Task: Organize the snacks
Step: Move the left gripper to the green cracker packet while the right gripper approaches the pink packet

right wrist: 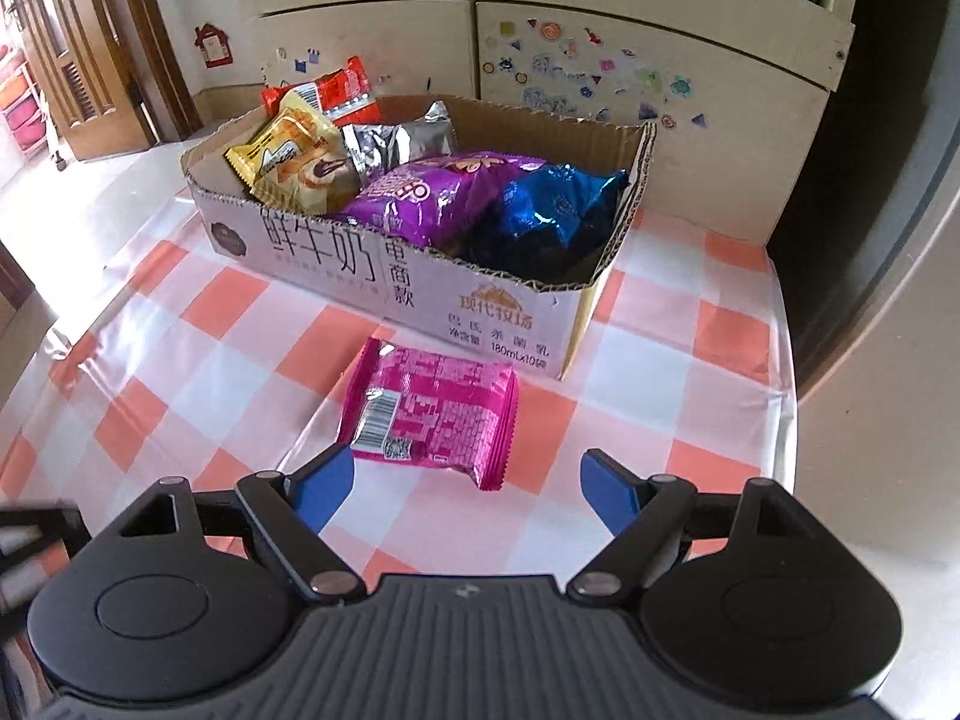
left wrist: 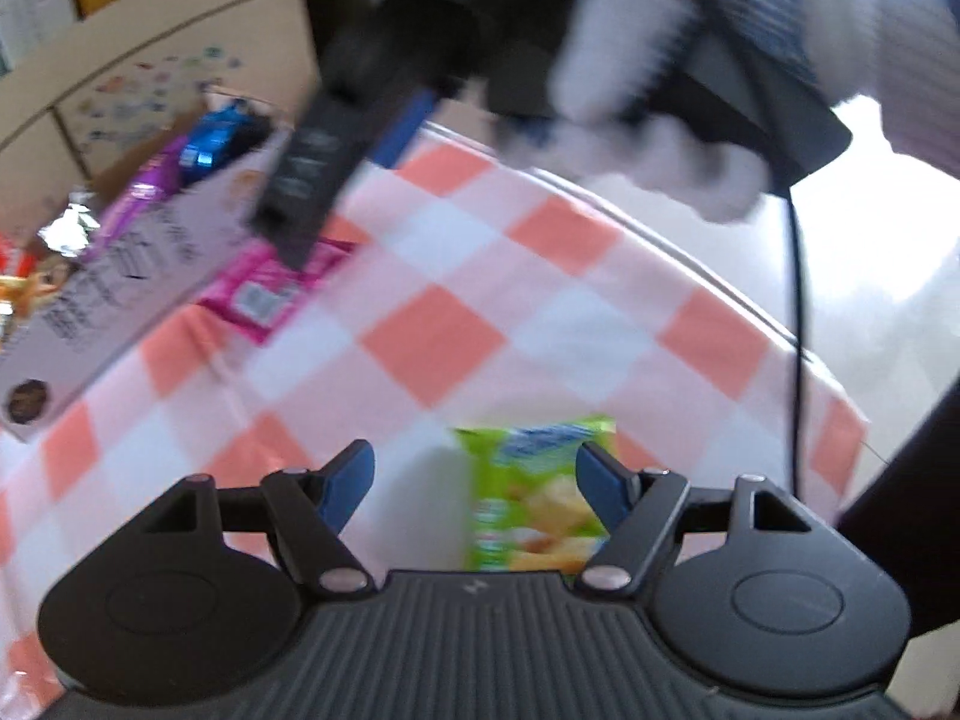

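A green snack packet (left wrist: 528, 498) lies on the checked tablecloth (left wrist: 432, 348) between the blue pads of my left gripper (left wrist: 477, 453). It sits close to the right pad and well clear of the left one, so the left gripper is open. A pink packet (right wrist: 432, 414) lies flat on the cloth, barcode side up, just ahead of my open right gripper (right wrist: 468, 457), and nothing is between those pads. In the left wrist view a black finger (left wrist: 300, 192) of the right gripper hangs over that pink packet (left wrist: 264, 294), held by a white-gloved hand (left wrist: 678, 138).
A cut-open cardboard box (right wrist: 336, 264) stands behind the pink packet and holds purple (right wrist: 432, 198), blue (right wrist: 552, 210), yellow (right wrist: 294, 156), silver and red packets. A cream cabinet with stickers (right wrist: 630, 78) backs the table. The table's right edge (right wrist: 786, 396) drops off beside the box.
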`<action>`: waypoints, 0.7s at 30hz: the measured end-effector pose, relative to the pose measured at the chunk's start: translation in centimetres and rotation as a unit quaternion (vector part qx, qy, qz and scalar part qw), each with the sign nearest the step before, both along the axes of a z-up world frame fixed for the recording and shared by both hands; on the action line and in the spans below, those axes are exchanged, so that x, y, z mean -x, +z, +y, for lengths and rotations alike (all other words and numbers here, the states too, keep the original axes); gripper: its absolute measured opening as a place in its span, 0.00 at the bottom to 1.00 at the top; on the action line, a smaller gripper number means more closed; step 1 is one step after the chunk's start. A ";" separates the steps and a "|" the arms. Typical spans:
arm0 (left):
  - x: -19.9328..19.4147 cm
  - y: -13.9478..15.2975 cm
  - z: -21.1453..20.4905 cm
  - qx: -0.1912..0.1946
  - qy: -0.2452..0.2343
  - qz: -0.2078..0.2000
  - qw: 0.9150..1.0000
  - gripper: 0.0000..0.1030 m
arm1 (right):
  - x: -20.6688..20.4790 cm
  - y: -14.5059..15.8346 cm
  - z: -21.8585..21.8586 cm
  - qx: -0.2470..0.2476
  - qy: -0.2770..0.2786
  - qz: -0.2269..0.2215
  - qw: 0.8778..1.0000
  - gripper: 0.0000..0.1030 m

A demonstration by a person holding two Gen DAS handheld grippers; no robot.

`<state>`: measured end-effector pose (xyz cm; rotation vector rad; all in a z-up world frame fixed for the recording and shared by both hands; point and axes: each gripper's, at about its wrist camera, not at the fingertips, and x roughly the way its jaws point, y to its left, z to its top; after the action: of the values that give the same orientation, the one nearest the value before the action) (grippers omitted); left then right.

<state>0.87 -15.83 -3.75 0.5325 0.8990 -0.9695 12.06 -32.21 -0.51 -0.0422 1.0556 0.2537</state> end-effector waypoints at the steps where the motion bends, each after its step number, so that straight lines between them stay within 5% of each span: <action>1: 0.3 -0.2 -0.2 -0.001 -0.007 0.007 1.000 0.72 | 0.0 -0.1 0.0 0.001 0.001 0.001 1.000 0.85; 7: 2.6 -2.4 -1.5 -0.040 -0.036 -0.010 0.998 0.75 | 0.0 -0.1 0.2 0.004 0.004 0.002 1.000 0.85; 21: -1.3 -2.1 1.1 -0.043 0.055 -0.029 0.997 0.73 | -1.0 -0.9 1.0 0.005 0.003 0.000 1.000 0.85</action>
<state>2.17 -14.75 -5.87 0.5755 0.9125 -0.8146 13.02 -31.19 -1.39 -0.0550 1.0567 0.2535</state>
